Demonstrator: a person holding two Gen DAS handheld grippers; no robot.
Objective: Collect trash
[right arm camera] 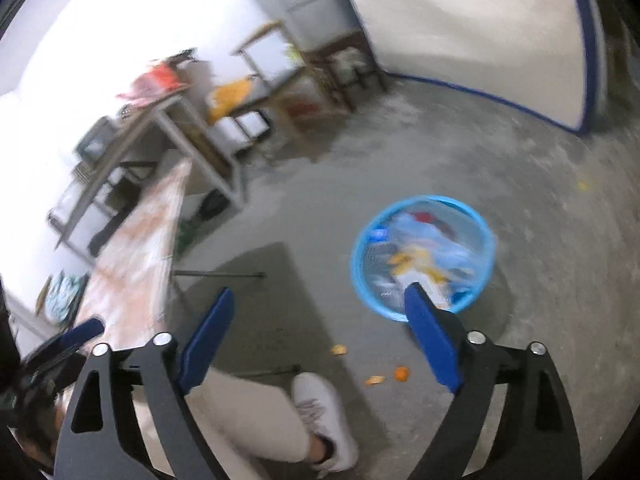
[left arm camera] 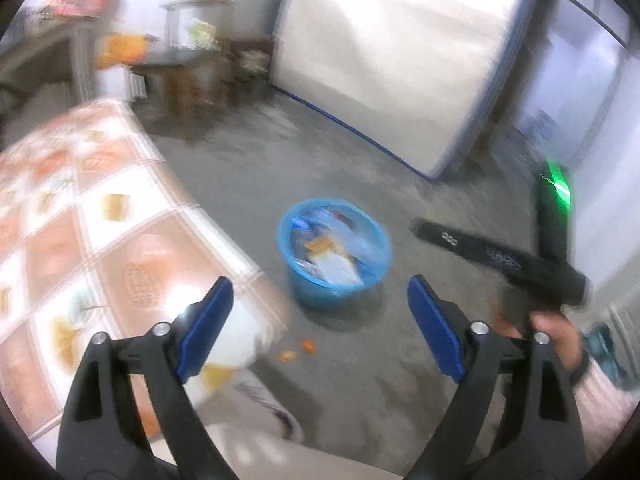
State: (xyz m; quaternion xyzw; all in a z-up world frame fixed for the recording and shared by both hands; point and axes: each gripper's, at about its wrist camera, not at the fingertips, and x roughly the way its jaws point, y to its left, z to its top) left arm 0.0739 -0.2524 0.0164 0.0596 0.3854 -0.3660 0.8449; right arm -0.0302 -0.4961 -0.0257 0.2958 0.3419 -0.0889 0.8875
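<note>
Left hand-held gripper (left arm camera: 320,304): blue pads spread wide, nothing between them. Right hand-held gripper (right arm camera: 318,316): blue pads likewise spread wide and empty. In the left wrist view the right unit appears at the right edge as a black body with a green light, held by the person's right hand (left arm camera: 556,336).

Directly below the grippers: the person's leg in light trousers and a white shoe (right arm camera: 326,420) standing on the grey concrete floor (right arm camera: 540,184).

Just ahead of the shoe, small orange scraps (right arm camera: 386,376) lie loose on the floor, a short way short of the bin and outside it.

Beyond the scraps stands the blue trash basket (right arm camera: 486,236), upright on the floor. It holds mixed waste: blue and clear plastic, paper, and orange pieces. Individual items are blurred. In the right wrist view the right pad overlaps the basket's near rim in the picture; contact cannot be determined.

To the left, a table (left arm camera: 120,240) with an orange-and-white checked cover runs alongside the basket, apart from it.

Farthest back: cluttered shelving and stools (right arm camera: 256,80) against the wall, and a large white panel with blue edging (left arm camera: 400,60) standing on the floor
</note>
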